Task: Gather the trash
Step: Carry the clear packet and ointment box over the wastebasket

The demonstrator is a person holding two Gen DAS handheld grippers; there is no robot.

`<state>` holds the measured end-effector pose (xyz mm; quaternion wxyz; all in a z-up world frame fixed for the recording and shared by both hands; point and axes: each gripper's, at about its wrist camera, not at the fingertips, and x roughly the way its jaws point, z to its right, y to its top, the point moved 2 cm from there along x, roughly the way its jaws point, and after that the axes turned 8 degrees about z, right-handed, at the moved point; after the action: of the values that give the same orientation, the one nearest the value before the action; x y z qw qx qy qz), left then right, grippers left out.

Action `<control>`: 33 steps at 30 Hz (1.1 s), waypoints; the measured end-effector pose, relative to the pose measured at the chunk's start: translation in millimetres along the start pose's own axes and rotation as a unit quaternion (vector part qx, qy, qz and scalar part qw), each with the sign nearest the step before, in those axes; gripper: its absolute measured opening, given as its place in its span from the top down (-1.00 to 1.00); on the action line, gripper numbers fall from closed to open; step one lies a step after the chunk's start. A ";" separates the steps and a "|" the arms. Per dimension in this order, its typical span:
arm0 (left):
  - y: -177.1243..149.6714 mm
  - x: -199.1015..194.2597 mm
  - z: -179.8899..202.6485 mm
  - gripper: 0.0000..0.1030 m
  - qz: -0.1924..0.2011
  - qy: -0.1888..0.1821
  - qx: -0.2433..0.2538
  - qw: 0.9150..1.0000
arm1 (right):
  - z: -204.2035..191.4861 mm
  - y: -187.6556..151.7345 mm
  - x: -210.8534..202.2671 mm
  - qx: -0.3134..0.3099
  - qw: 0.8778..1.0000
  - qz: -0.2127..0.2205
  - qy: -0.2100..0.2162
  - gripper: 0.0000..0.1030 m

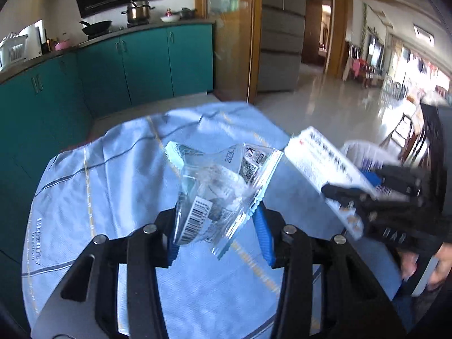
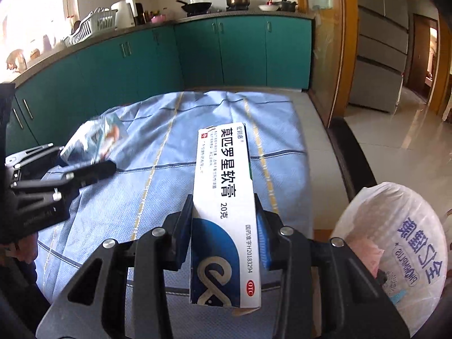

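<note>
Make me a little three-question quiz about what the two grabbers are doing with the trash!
1. True or false: the left gripper holds the white box.
2. What does the right gripper hold? A) a pot B) a white medicine box C) a cup
3. Fill in: the table wears a light ___ cloth.

Key:
1. False; it holds a clear plastic wrapper.
2. B.
3. Blue.

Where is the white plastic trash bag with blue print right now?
In the right wrist view, the white plastic trash bag sits at lower right, beside the blue-clothed table, right of the right gripper holding the ointment box.
</note>
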<state>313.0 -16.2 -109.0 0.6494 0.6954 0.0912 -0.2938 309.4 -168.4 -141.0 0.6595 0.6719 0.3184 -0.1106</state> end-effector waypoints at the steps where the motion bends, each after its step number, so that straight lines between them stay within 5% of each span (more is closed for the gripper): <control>1: 3.4 -1.2 4.0 0.11 0.006 0.003 0.000 1.000 | 2.4 0.4 -1.6 0.000 1.000 0.002 -0.004 0.24; 5: 18.2 -5.5 33.7 0.11 0.032 0.017 0.022 0.999 | 19.5 1.0 -14.4 0.004 1.000 0.010 -0.022 0.24; 13: 34.0 1.8 107.6 0.10 0.050 -0.037 0.015 0.998 | 87.7 -6.7 -55.3 0.050 0.996 0.033 -0.073 0.24; 24: 20.5 40.7 210.2 0.10 0.031 -0.083 0.060 0.994 | 187.5 -50.7 -114.7 0.119 0.981 0.041 -0.147 0.24; 33: -2.9 65.4 266.8 0.09 0.006 -0.113 0.079 0.990 | 221.0 -68.0 -136.8 0.160 0.972 0.048 -0.167 0.24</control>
<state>287.1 -287.7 -141.6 0.6003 0.7074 -0.0099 -0.3730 224.5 -423.3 -142.0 0.5922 0.7549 0.1491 -0.2392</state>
